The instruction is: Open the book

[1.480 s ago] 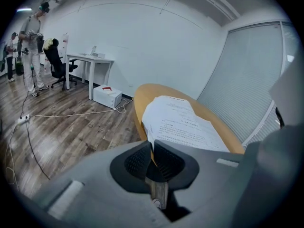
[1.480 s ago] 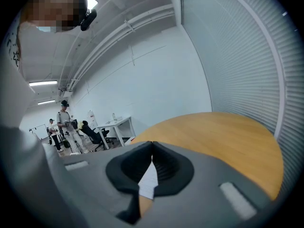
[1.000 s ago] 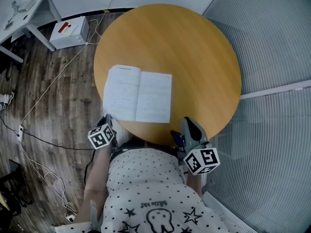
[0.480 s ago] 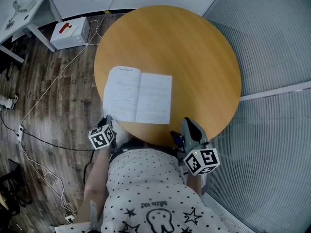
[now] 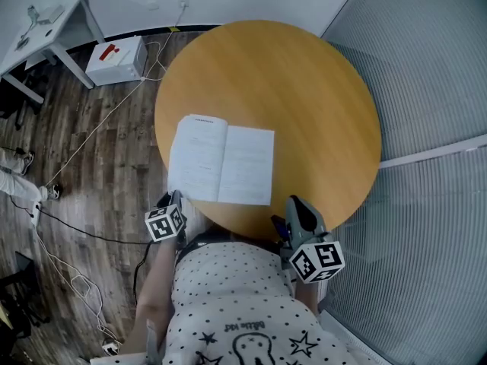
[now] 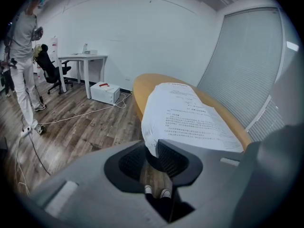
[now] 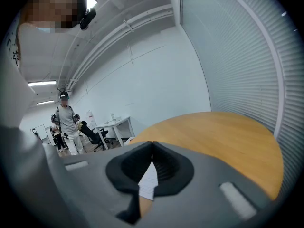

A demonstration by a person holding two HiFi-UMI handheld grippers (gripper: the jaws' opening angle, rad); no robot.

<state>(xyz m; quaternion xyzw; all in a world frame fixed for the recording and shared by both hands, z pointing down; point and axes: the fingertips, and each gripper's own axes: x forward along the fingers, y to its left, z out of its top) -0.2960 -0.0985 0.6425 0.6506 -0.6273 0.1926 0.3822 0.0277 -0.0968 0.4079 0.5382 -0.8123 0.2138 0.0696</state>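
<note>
The book (image 5: 221, 164) lies open and flat near the front left edge of the round wooden table (image 5: 304, 90). My left gripper (image 5: 172, 200) hangs just off the table's edge at the book's near left corner. In the left gripper view its jaws (image 6: 151, 148) have just been opening. The corner of the left page (image 6: 190, 115) dips into the gap between them, and the pads do not press on it. My right gripper (image 5: 293, 204) sits at the table's front edge, right of the book. Its jaws (image 7: 152, 144) are shut tip to tip on nothing, with the book (image 7: 148, 182) showing below them.
A white box (image 5: 116, 59) and a white desk (image 5: 46, 29) stand on the wood floor at the left, with cables trailing across it. A person (image 6: 21, 56) stands beside an office chair (image 6: 52, 72). A slatted blind wall (image 5: 426, 74) runs close along the right.
The head view has shifted slightly, so the table sits lower in the frame. The book stays open and both grippers keep their places by the table's edge.
</note>
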